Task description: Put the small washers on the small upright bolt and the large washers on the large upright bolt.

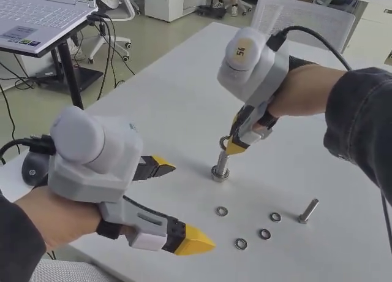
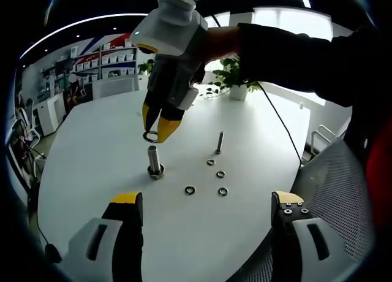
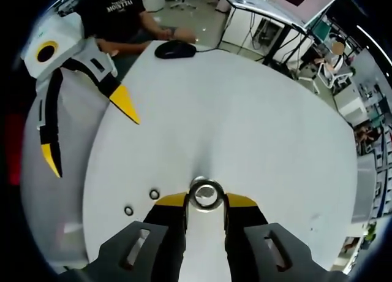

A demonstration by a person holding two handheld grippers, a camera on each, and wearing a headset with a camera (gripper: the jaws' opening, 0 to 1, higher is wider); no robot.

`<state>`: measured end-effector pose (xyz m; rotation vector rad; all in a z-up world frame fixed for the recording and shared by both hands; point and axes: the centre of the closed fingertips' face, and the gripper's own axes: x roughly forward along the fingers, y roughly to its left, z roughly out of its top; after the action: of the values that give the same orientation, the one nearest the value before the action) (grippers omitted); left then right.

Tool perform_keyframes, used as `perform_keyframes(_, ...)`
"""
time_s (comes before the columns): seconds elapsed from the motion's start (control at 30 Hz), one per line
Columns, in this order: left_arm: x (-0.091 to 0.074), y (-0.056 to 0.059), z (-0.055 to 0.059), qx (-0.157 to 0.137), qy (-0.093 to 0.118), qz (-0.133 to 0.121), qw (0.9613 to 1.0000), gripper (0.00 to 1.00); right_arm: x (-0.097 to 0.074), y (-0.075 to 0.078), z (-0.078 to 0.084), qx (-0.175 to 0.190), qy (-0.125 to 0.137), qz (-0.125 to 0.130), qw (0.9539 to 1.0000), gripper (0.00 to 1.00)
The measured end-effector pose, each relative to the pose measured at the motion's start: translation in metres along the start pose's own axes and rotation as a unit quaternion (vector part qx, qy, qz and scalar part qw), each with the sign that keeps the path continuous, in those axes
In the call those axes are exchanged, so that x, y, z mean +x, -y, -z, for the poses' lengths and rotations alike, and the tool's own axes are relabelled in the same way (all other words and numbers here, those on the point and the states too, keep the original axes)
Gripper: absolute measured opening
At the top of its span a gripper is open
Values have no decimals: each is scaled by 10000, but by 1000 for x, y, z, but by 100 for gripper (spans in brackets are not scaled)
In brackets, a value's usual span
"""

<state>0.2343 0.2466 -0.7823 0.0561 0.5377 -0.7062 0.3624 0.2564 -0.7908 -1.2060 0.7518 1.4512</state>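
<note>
Step in hand: getting a large washer onto the large bolt (the small washers look untouched so far).
Right tongs (image 1: 233, 147): pinching the large washer (image 1: 225, 142) by its rim. In the right gripper view the ring sits between the two yellow tips with its hole left open.
Large washer, place: in the air just above the top of the large bolt (image 1: 221, 165), slightly tilted. Whether it already touches the tip, I cannot tell.
Large bolt: stands upright on the white worktop (image 1: 184, 98), head down. The wider collar at its foot may be the head or a washer already seated; it is too small to tell.
Left tongs (image 1: 182, 203): spread wide and holding nothing, they hover over the near side of the worktop, to the left of the large bolt.
Small washers (image 1: 264, 234): four of them lie flat and loose on the worktop, between the two bolts and nearer the person.
Small bolt (image 1: 306, 211): upright to the right, well apart from the large bolt, with a bare shank.
Next move, as I judge it: level the ring, centre its hole over the bolt tip, lower it until the thread passes through, then part the right tongs so it drops.
Risk: if the ring is let go off-centre it may catch on the tip and skip away across the worktop.
</note>
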Motion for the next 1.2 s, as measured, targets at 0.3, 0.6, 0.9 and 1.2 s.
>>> perform_keyframes(0.3, -1, 0, -1, -15, 7, 3, 10000, 86, 11, -1, 3, 16, -120, -126, 9998, 23)
perform_keyframes(0.6, -1, -1, 1, -44, -29, 11, 10000, 86, 22, 1, 4, 14, -182, -230, 9996, 23)
perform_keyframes(0.9, -1, -2, 3, -59, -59, 5, 10000, 86, 29, 0, 7, 5, -242, -343, 9991, 23)
perform_keyframes(1.2, -1, -2, 3, -63, -47, -1, 10000, 86, 42, -4, 11, -23, -361, -408, 9985, 23)
